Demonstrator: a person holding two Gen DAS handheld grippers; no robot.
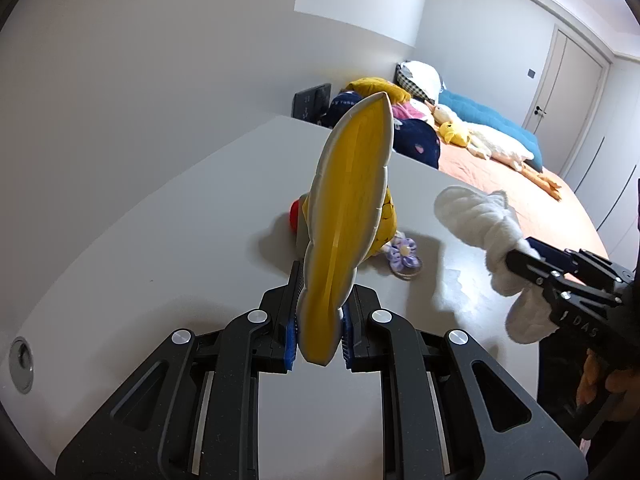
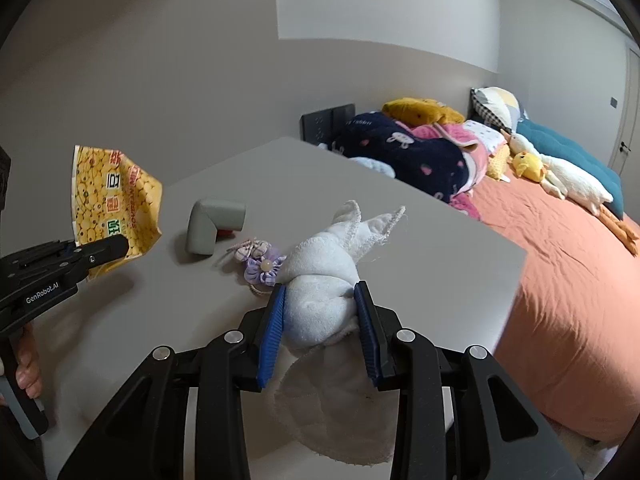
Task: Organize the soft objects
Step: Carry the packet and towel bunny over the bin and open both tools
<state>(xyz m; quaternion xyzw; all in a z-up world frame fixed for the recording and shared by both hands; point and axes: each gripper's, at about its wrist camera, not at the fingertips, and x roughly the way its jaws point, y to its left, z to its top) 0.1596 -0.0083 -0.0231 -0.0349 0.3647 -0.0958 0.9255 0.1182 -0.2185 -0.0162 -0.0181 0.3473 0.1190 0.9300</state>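
The left gripper point(image 1: 318, 320) had its jaws squeezed nearly all the way shut on the bottom end of a flat yellow packet point(image 1: 348, 216). The packet stood up tall out of the jaws, with its long side pointing up and away, and it hung in the air above the grey worktop point(image 1: 160, 232).

The right gripper point(image 2: 320, 320) had its jaws partly closed around a white rolled towel point(image 2: 324, 300). The blue pads pressed on both sides of its fat middle. The towel's long side ran straight ahead from the jaws, with two loose corners sticking up at the far end and a floppy bit hanging down near the camera. It looked lifted off the worktop too.

Two small things lay on the worktop between the two grippers: a purple flower hair tie point(image 2: 262, 266) and a grey corner piece point(image 2: 212, 224). The hair tie was just in front of the towel, so the right hand was the nearer one to it. Both hands were full, though, so each would likely have to put its soft thing down first.
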